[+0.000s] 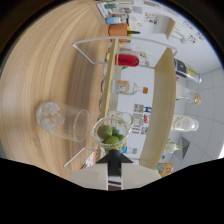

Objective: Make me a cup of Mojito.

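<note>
**Holding a small glass of limes over the wooden worktop**

Looking along the hand-held gripper (pixel 114 159), we see its dark fingers closed on a small clear glass (pixel 112 132), round-mouthed and smooth-walled. Inside it sit green lime pieces (pixel 110 134), glossy and rounded. Just beside it, a larger clear tumbler (pixel 64 120) rests on the worktop (pixel 55 65), with what look like ice cubes (pixel 50 116) inside. The worktop is pale wood with a fine straight grain. Beyond the fingers stands a light wooden shelf (pixel 165 100) with thin flat boards, holding several bottles: one with red contents (pixel 128 60), one clear with an amber cap (pixel 131 88). Farther on we see an orange pot (pixel 118 29).
</note>
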The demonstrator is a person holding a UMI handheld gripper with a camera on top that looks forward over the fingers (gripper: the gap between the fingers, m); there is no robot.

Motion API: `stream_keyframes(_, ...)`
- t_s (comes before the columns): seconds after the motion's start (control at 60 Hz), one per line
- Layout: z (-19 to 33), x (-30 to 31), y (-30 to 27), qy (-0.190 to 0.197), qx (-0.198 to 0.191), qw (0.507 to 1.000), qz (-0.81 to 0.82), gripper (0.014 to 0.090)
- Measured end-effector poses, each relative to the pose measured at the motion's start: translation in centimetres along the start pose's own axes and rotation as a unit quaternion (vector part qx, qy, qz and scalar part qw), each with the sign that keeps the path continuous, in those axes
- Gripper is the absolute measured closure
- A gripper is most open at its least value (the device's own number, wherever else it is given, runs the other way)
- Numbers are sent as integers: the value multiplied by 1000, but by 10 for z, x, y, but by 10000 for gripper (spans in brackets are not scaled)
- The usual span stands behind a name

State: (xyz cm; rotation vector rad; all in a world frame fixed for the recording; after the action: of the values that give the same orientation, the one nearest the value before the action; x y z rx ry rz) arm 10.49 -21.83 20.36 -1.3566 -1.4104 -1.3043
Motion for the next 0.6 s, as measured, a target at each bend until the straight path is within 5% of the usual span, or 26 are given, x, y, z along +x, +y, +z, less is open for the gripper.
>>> stream_keyframes(0.3, -14, 48, 26, 9, 0, 961, 275, 898)
stream_keyframes(0.417, -23, 62, 49, 5, 2, 908, 420, 898)
stream_keyframes(0.6, -25, 19, 91, -52, -21, 784, 618, 896)
